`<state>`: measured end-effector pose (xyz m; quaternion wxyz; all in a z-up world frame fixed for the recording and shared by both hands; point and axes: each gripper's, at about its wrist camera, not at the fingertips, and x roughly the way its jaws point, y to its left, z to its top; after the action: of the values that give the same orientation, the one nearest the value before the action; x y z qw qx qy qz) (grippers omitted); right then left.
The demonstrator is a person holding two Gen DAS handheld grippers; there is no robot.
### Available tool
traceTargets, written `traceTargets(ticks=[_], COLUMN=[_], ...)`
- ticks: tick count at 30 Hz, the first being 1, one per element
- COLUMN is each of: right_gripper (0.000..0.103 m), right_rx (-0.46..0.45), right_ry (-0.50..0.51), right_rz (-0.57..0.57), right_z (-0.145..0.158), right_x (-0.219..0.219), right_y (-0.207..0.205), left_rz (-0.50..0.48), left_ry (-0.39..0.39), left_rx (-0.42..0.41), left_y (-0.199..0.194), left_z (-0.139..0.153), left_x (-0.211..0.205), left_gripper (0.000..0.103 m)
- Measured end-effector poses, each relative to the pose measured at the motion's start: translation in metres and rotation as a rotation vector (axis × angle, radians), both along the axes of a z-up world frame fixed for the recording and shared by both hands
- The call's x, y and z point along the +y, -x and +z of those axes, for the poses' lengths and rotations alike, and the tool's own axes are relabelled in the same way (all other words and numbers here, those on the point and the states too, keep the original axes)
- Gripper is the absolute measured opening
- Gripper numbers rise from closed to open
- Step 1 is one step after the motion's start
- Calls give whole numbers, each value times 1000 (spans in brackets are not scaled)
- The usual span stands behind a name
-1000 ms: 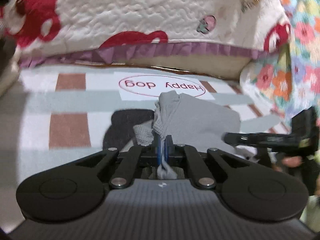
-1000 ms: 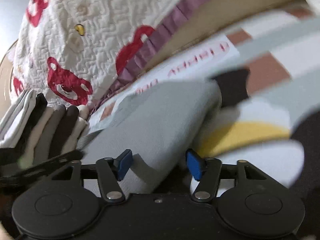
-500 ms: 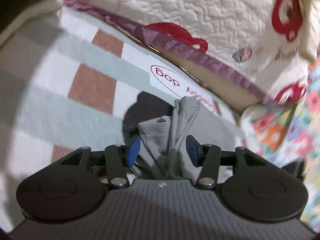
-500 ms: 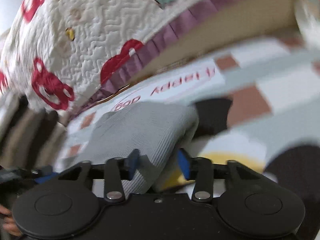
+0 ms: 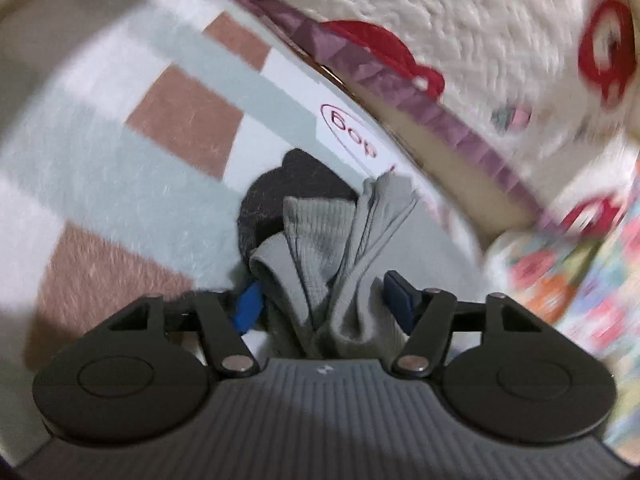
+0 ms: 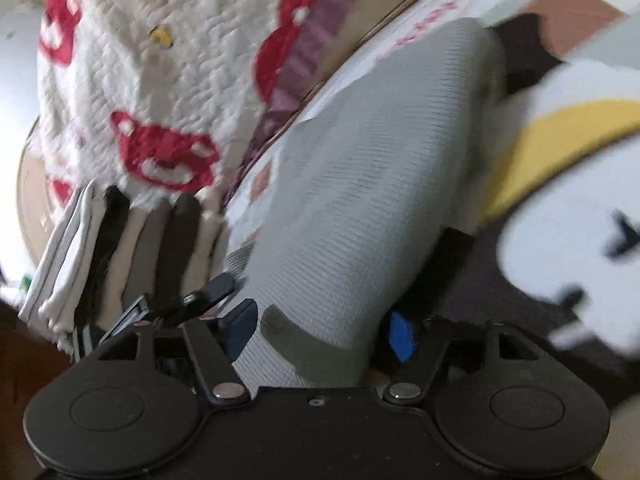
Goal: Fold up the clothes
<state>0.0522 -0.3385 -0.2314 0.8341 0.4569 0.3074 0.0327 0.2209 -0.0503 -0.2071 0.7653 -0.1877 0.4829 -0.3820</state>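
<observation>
A grey ribbed garment (image 5: 320, 236) is seen bunched on a checked fleece blanket (image 5: 120, 168), near a quilted bear-print cover (image 5: 480, 40). The left gripper (image 5: 320, 300) is closing, its blue pads (image 5: 249, 307) set either side of the gathered folds (whether they press yet cannot be told). The right gripper (image 6: 320, 330) is also closing around the garment's broad end (image 6: 360, 200), the cloth filling the gap between its pads. Folded clothes (image 6: 120, 248) are stacked at the far left.

A home, by the look of it a bedroom or living room.
A quilted cover (image 5: 480, 32) with red bears at 12 o'clock, a checked plush rug (image 5: 120, 168), folded clothes (image 6: 120, 248) stacked at 9 o'clock.
</observation>
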Motion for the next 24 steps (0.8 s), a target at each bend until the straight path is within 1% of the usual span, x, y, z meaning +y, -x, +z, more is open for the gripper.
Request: traceTargets(ticks=[1,2,4,5,6,8,9,11,13,14,15,16,17,19,21,22,23,24], right_gripper=[35,31,30,30,30,31,36,45,46,49,54,56,59,64,69,69,69,71], right_rx=[-5,-11,-18,-7,5,43,63,121,156,164,159,140,120,90,80,75,71,66], right_ry=[53,119,268,329,353,340,331,310,267,234,189,140,104,60,46,39,30,15], right_rz=[41,80,144,156,154,138,130,129,95,59,12,-37,-74,-135,-150,-155,-152,-130], right_z=[7,18,43,53,61,67,69,62,51,46,42,39,37,34,25,20,14,6], right_x=[-1,1,8,13,15,16,16,14,5,-1,-9,-18,-27,-44,-59,-66,-71,-77], right_y=[-4,-5,-4,-1,4,14,20,28,38,42,48,55,58,59,46,38,28,19], left_rz=[-18,-36,-74,-81,-84,-89,-92,-82,-70,-63,-56,-50,-48,-44,-40,-39,-38,-37], left_ry=[-37,-75,-100,-114,-132,-166,-184,-192,-195,-176,-148,-117,-93,-53,-28,-18,-8,-6], left_rx=[-44,-88,-156,-183,-208,-259,-284,-254,-208,-180,-149,-115,-88,-45,-6,6,15,6], left_y=[6,12,30,41,51,72,83,87,87,85,81,76,73,67,64,63,62,63], left_z=[7,13,32,38,43,52,56,46,32,28,24,21,17,9,0,-5,-9,-9], left_x=[-5,-10,-13,-15,-17,-21,-23,-21,-19,-15,-11,-7,-5,-1,-2,-3,-5,-7], left_gripper=[34,29,26,26,26,26,26,26,27,28,28,29,31,33,36,36,36,33])
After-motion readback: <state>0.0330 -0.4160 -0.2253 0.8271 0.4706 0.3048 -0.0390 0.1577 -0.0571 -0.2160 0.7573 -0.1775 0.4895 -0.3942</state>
